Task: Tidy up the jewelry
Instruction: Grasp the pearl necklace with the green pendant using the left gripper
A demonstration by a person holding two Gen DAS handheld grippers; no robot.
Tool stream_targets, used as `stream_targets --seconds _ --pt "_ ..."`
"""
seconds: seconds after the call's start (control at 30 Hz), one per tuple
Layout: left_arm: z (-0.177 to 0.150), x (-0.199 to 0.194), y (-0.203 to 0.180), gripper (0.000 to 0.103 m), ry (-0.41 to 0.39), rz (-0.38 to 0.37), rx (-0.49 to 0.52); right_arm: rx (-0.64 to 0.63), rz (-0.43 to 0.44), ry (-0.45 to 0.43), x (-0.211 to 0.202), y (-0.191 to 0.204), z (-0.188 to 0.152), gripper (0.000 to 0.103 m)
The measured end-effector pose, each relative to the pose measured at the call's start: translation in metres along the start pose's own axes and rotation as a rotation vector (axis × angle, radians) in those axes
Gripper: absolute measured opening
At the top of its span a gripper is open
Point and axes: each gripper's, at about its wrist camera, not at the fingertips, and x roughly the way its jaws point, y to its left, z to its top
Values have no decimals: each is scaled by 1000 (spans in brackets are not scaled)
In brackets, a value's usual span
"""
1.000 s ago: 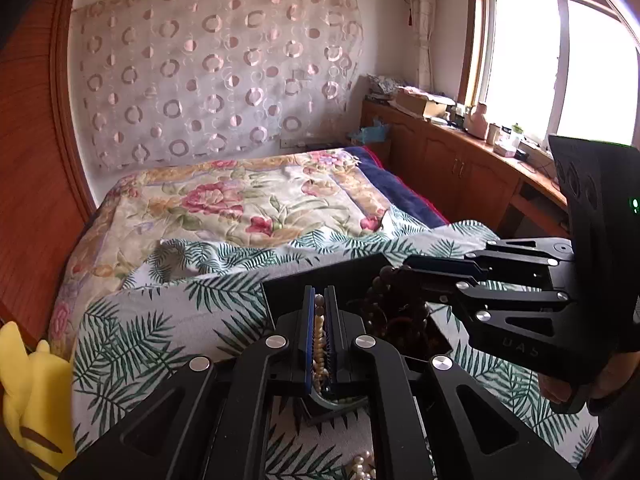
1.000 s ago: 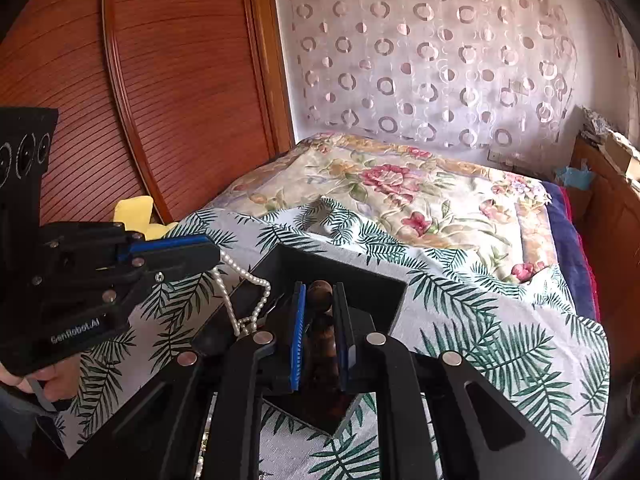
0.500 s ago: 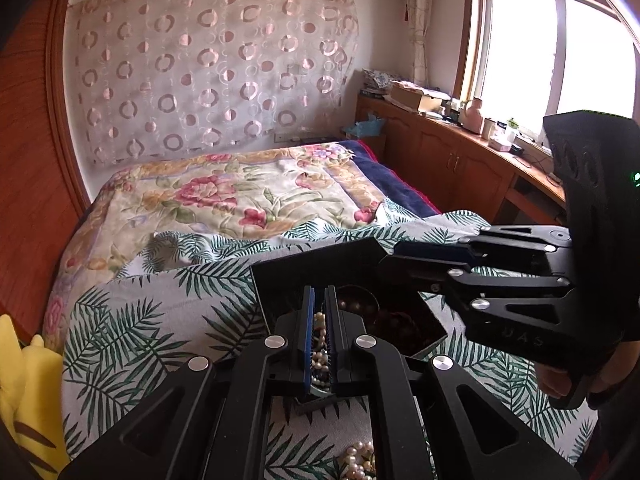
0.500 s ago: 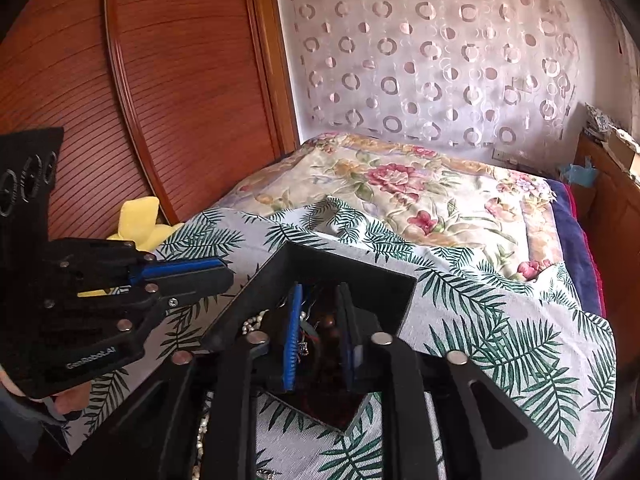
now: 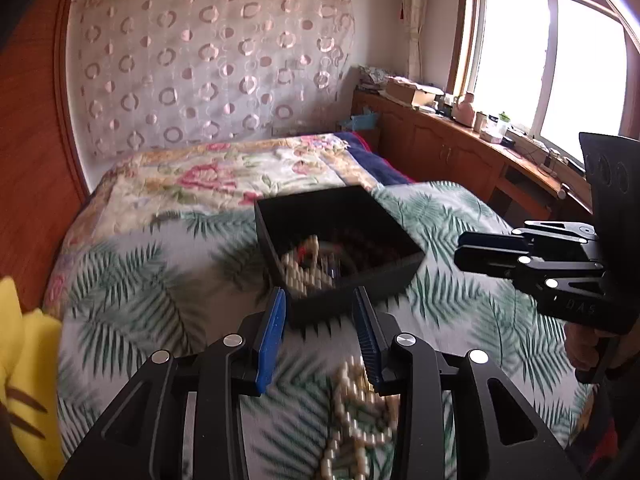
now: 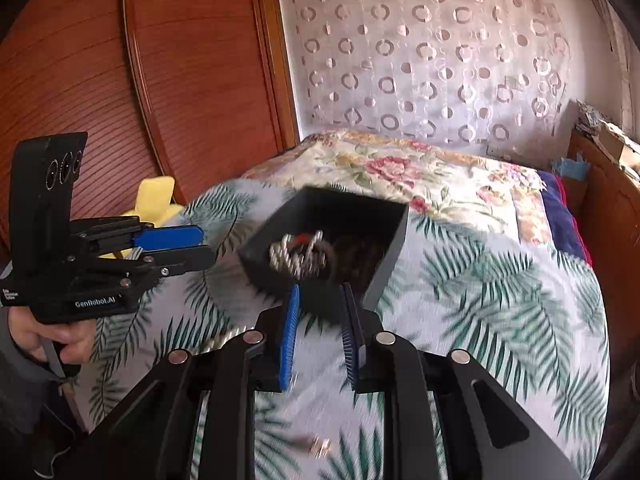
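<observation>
We have dropped pearls (image 5: 304,270) and dark beads (image 5: 360,246) into the box (image 5: 320,208), both tongs now released; more pearls (image 5: 356,412) remain on the bed (image 5: 140,280).

I count one black box (image 5: 340,240) ahead of my open left claw (image 5: 320,312), one pearl strand (image 5: 304,268) and one dark bead string (image 5: 360,248) inside it, another pearl strand (image 5: 356,412) beneath that claw.

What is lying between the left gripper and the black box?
In the left wrist view, only bare palm-leaf bedspread separates the open left gripper from the black box. A pearl strand lies nearer, under the fingers.
</observation>
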Motion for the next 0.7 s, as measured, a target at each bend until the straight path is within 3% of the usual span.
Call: stream_targets --seconds 0.07,0.43,0.7 --pt "-12 -4 1 34 14 -6 -10 6 5 11 -3 5 -13 34" --pt "-68 -21 8 34 83 -7 -39 3 -22 67 -18 17 -62 35" --pt "-83 -17 -4 30 130 -2 -4 14 -26 106 -15 20 -84 35"
